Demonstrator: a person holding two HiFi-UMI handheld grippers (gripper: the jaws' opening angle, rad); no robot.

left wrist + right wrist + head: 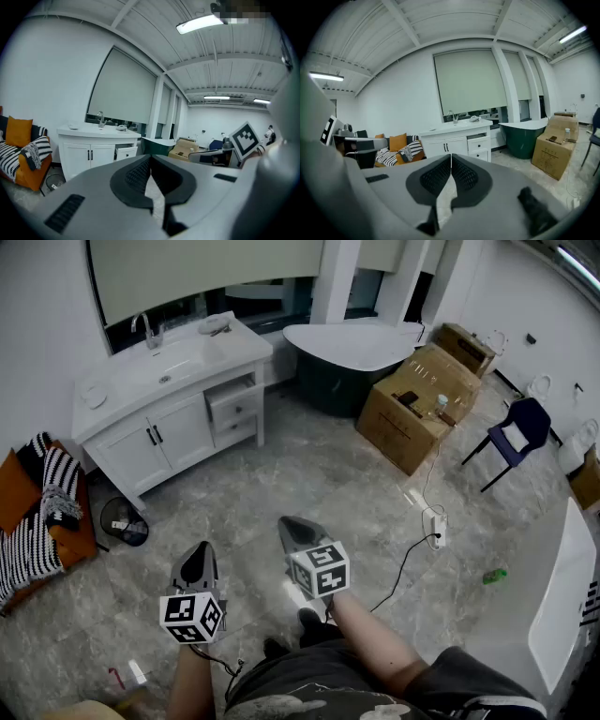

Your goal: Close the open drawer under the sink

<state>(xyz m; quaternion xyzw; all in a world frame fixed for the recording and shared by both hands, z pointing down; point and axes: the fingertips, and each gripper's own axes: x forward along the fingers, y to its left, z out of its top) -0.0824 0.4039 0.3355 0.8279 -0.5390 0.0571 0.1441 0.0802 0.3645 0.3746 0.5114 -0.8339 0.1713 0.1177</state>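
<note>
A white sink cabinet [169,418] stands against the far-left wall, with a basin and tap on top. Its upper right drawer [233,401] is pulled out a little; the drawer [125,151] and the drawer [478,144] show in both gripper views too. My left gripper [200,559] and right gripper [293,531] hover over the floor well short of the cabinet. Both are shut with nothing between the jaws. In the left gripper view the left gripper [151,161] points toward the cabinet; the right gripper [451,161] does the same in its own view.
An orange sofa with striped cushions [37,512] and a dark bin [124,521] sit left of the cabinet. A green tub [347,357], cardboard boxes [417,404], a blue chair [514,437] and a power strip with cable [433,526] lie to the right.
</note>
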